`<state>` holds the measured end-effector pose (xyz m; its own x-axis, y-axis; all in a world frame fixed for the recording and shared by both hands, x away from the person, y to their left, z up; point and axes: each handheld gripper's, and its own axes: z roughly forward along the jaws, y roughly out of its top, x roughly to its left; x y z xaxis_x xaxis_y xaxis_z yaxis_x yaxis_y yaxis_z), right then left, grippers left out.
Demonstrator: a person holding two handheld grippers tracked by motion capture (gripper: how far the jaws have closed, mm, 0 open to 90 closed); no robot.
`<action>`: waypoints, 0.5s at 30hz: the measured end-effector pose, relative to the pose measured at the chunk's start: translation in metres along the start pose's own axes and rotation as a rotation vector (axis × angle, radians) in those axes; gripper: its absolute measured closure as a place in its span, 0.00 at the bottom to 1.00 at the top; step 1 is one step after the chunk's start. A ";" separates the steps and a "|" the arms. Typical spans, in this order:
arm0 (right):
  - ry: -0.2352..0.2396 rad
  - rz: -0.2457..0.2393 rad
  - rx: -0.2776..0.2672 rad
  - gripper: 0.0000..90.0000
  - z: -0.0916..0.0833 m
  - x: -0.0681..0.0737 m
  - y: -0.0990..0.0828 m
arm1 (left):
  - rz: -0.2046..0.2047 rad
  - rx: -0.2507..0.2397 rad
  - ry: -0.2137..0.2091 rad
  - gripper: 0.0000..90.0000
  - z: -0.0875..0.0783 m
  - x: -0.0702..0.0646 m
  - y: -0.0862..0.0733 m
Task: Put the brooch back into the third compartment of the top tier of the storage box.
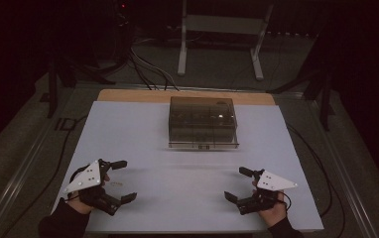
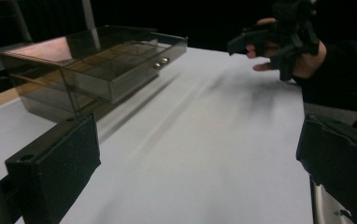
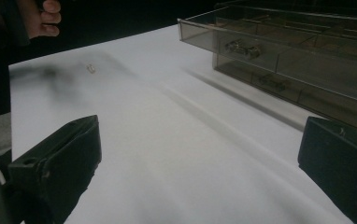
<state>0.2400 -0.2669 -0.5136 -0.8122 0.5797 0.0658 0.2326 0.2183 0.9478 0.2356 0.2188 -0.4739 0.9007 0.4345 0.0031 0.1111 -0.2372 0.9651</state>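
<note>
A smoky clear plastic drawer box (image 1: 203,122) stands at the middle back of the white table (image 1: 177,163). Its upper drawer (image 3: 260,44) juts out a little over the lower one, and both have small metal handles. My left gripper (image 1: 124,180) rests at the front left, open, with nothing between its jaws. At the front right, my right gripper (image 1: 235,183) is open as well and holds nothing. A tiny pale object (image 1: 116,184) lies on the table beside the left gripper. In the left gripper view the box (image 2: 97,65) is ahead on the left, and the right gripper (image 2: 279,39) is across the table.
A strip of the wooden tabletop (image 1: 128,95) shows behind the white sheet. On the floor beyond it are a metal stand (image 1: 222,29) and several cables (image 1: 148,69). The person's left hand (image 3: 41,18) is at the top left of the right gripper view.
</note>
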 end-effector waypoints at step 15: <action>-0.008 0.003 0.002 0.00 0.001 0.000 -0.001 | -0.048 0.028 0.071 0.01 -0.006 0.025 -0.001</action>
<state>0.2404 -0.2665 -0.5145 -0.8069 0.5869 0.0663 0.2362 0.2177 0.9470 0.2554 0.2349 -0.4735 0.8621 0.5062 -0.0231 0.1655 -0.2381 0.9570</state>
